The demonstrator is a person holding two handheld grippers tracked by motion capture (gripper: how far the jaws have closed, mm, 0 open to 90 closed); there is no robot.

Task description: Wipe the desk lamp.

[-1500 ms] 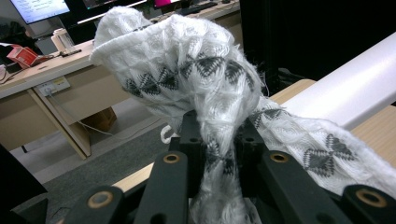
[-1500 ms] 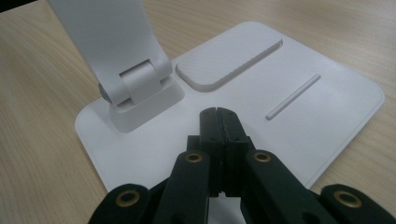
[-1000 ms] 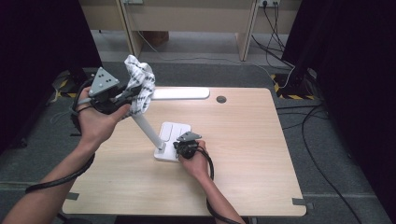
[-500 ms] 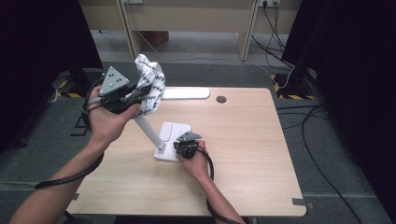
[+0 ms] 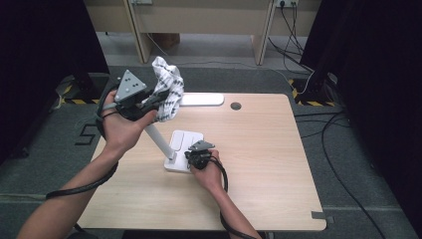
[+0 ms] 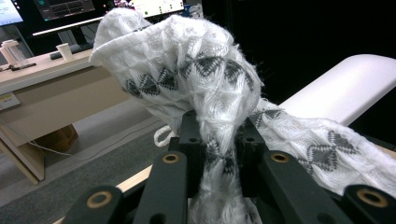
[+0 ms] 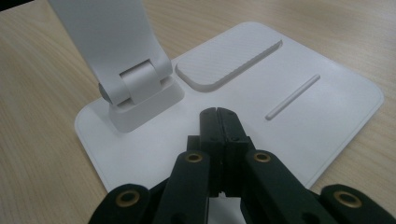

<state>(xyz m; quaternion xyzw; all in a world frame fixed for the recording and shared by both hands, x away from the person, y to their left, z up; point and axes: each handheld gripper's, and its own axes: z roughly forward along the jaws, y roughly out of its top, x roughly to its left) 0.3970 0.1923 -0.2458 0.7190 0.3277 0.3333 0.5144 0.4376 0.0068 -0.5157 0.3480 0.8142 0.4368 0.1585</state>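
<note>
1. The left gripper (image 5: 149,102) is held up above the far left corner of the tabletop, its jaws pinching a bunched cloth (image 5: 166,87); in the left gripper view the fabric is squeezed into a narrow waist between the two black jaws (image 6: 219,154)
2. The cloth billows out beyond the jaws, most of it rising above and ahead of them, with a second fold trailing off to the right in the left gripper view
3. It is white and loosely woven, with rows of dark grey triangles and a fuzzy, frayed surface
4. In the high view the cloth sits just at the near end of the lamp head (image 5: 201,99), a long white bar lying along the far edge of the tabletop; whether cloth and bar touch cannot be told
5. The right gripper (image 5: 195,158) rests low near the middle of the tabletop, jaws pressed together with nothing between them (image 7: 218,123), their tips over the lamp base (image 7: 327,107)
6. That base is a flat white plate with a raised rounded pad and a thin ridge; a hinge (image 7: 140,88) at its corner carries the slanted white lamp arm (image 5: 158,139) up toward the left gripper
7. The table (image 5: 268,164) is pale wood
</note>
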